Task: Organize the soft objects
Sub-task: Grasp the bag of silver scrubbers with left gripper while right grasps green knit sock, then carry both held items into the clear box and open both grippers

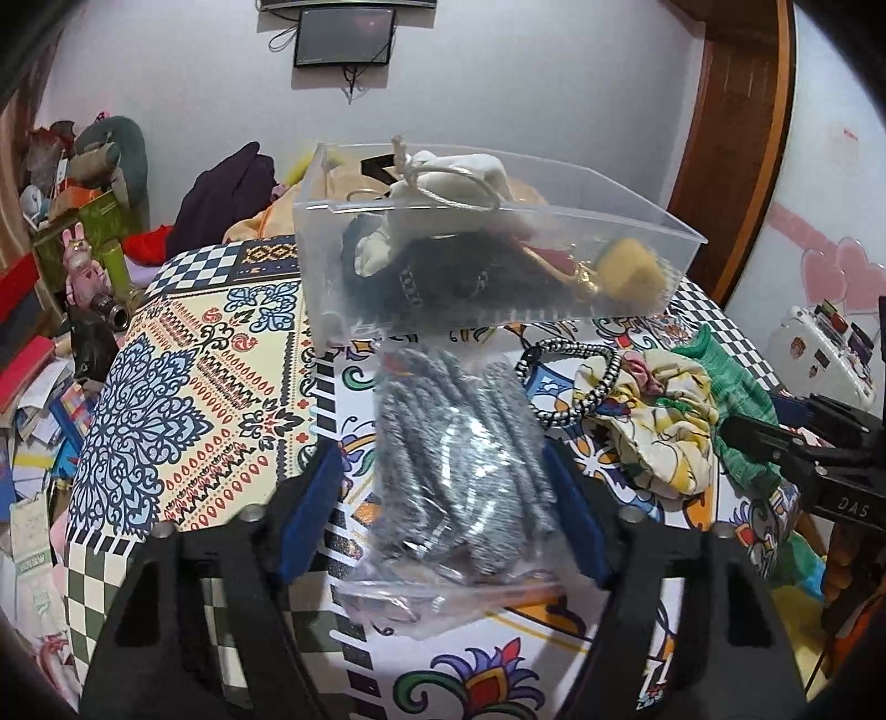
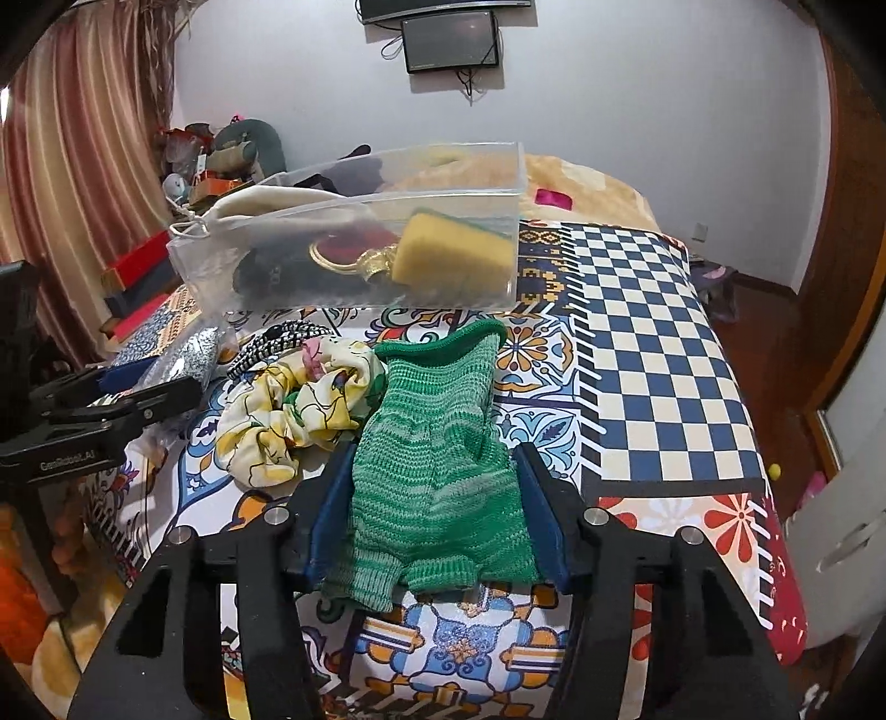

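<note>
A clear plastic bin stands on the patterned bed and holds a cream drawstring pouch, dark items and a yellow sponge. My left gripper is shut on a clear bag of silver-grey scrunchies, just in front of the bin. My right gripper is shut on a green knitted cloth lying on the bed. A yellow floral scrunchie and a black-and-white braided band lie between the grippers.
The patterned bedcover stretches right with checkered squares. Clutter of books and toys sits off the bed's left side. A dark screen hangs on the far wall. A wooden door stands at right.
</note>
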Tool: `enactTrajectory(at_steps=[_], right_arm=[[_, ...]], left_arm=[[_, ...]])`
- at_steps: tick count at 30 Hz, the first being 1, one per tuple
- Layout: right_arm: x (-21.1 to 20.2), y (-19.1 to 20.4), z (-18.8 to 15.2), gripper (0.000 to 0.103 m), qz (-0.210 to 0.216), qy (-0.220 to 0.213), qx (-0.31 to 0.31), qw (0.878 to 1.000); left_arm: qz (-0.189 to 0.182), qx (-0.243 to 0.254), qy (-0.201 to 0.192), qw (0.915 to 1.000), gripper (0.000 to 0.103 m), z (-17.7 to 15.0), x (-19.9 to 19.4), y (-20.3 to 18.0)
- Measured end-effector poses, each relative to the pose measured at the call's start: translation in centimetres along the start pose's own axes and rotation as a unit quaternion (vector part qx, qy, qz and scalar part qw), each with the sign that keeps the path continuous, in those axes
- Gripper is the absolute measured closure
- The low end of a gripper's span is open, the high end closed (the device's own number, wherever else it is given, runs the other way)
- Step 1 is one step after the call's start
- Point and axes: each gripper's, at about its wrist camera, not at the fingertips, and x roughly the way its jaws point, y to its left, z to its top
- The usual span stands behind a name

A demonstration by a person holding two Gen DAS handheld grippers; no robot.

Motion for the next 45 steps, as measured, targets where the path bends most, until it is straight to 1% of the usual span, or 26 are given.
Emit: enactTrajectory(at_steps=[1,2,4,5,7,9,14,21,26,31,33,37,42,45], right_arm=[[0.0,0.0,-0.1,0.056,0.0,-0.001,-0.001,1.0],[0.0,0.1,-0.1,0.058,0.0,-0.002,-0.001,1.0],[-0.3,0.0,0.0,0.065,0.001,-0.005,0.0,1.0],[-0.3,0.1,0.2,0.067,0.001,-0.007,0.002,1.0],[-0.5,0.0,0.4,0.074,0.001,-0.012,0.006,1.0],[-1.0,-0.3,0.6,0.075,0.001,-0.017,0.01,1.0],[-1.9,-0.3,1.2,0.076,-0.007,-0.03,0.01,0.999],[-3.9,0.3,3.0,0.076,-0.017,-0.061,-0.004,0.998],[-5.1,0.7,4.8,0.076,-0.019,-0.093,-0.016,0.995],[-5.5,1.7,6.8,0.076,-0.008,-0.125,-0.028,0.992],[-5.4,2.3,7.7,0.076,-0.005,-0.137,-0.036,0.99],[-4.9,3.3,9.6,0.076,0.002,-0.158,-0.044,0.987],[-4.0,3.8,11.7,0.076,0.009,-0.171,-0.043,0.984],[-2.9,3.9,12.7,0.076,0.011,-0.168,-0.041,0.985]], left_arm=[[-0.004,0.002,0.0,1.0,0.046,0.0,-0.1,-0.1],[-0.006,0.004,0.0,1.0,0.05,0.0,-0.1,-0.3],[-0.002,0.008,-0.001,1.0,0.058,0.0,-0.1,-0.5],[-0.002,0.008,-0.002,1.0,0.06,0.0,-0.2,-0.6],[-0.005,0.006,-0.004,1.0,0.065,0.2,-0.5,-0.5],[-0.012,0.001,-0.005,0.9999,0.067,0.3,-0.8,-0.3],[-0.01,0.003,-0.02,0.9998,0.068,0.6,-2.5,0.0],[-0.006,0.009,-0.066,0.9978,0.068,2.1,-5.9,-0.2],[-0.006,0.008,-0.099,0.9951,0.068,3.9,-8.0,0.2],[-0.008,0.013,-0.126,0.992,0.068,6.4,-9.1,-0.4],[-0.009,0.015,-0.139,0.9901,0.068,7.6,-9.3,-0.7],[-0.014,0.015,-0.148,0.9887,0.068,9.5,-9.1,-1.0],[-0.013,0.017,-0.147,0.9889,0.068,11.6,-7.7,-1.5],[-0.01,0.019,-0.137,0.9903,0.068,12.8,-6.6,-1.8]])
